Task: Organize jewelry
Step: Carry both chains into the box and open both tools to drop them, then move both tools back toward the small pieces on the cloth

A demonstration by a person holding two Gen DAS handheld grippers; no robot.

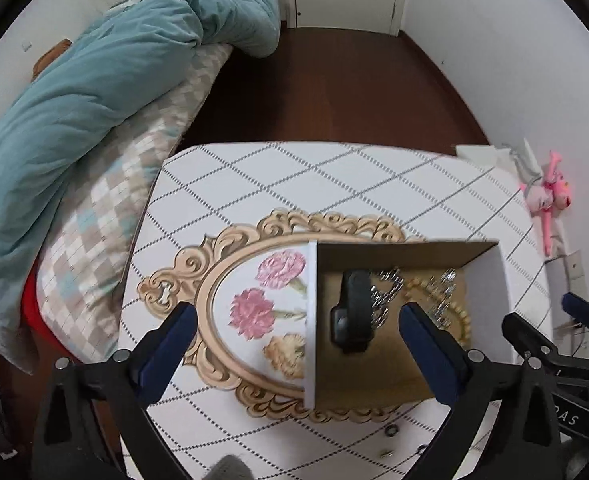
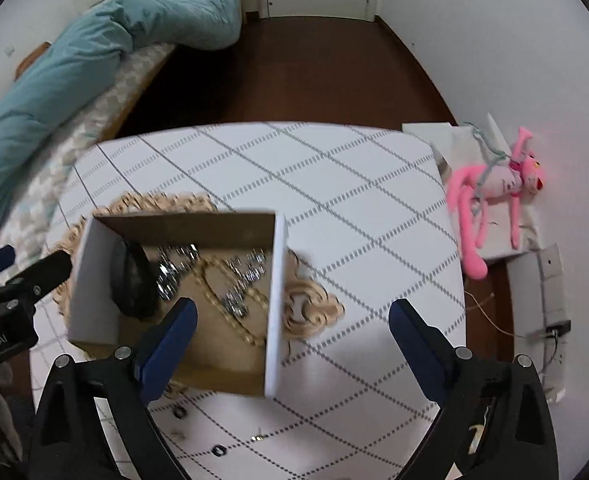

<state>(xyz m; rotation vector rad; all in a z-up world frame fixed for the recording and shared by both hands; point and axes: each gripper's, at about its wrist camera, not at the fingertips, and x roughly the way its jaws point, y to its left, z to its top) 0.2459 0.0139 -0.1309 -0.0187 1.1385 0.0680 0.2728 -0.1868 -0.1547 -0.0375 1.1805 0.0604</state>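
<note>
The left gripper (image 1: 298,334) is spread wide with nothing between its blue-padded fingers (image 1: 166,344), poised above the left wall of the cardboard box (image 1: 490,280). The right gripper (image 2: 292,338) is likewise released, its fingers (image 2: 414,344) straddling the box's right wall and holding nothing.

The box stands open-topped on a white table (image 1: 294,176) printed with a dotted diamond grid, and it overlaps an ornate gold oval frame with pink and cream flowers (image 1: 250,312) that is part of the tabletop pattern. Inside the box, at the left, lies a black smartwatch (image 1: 352,312) with its band looped. To its right are silver rhinestone pieces (image 1: 386,292), and right of those a beaded cream necklace (image 1: 460,316) curves across the brown floor of the box, with more silver pieces (image 2: 238,300) lying over it.

On the table near the box's front edge sit a few small loose items: a dark ring (image 2: 179,412), another dark ring (image 2: 218,449) and a small metallic stud (image 2: 257,437); the left view shows one ring (image 1: 391,430) too.

At the far left is a bed with a teal duvet (image 1: 106,80) over a checked sheet. A pink plush toy (image 2: 494,196) lies on a white surface just right of the table, beside the wall
</note>
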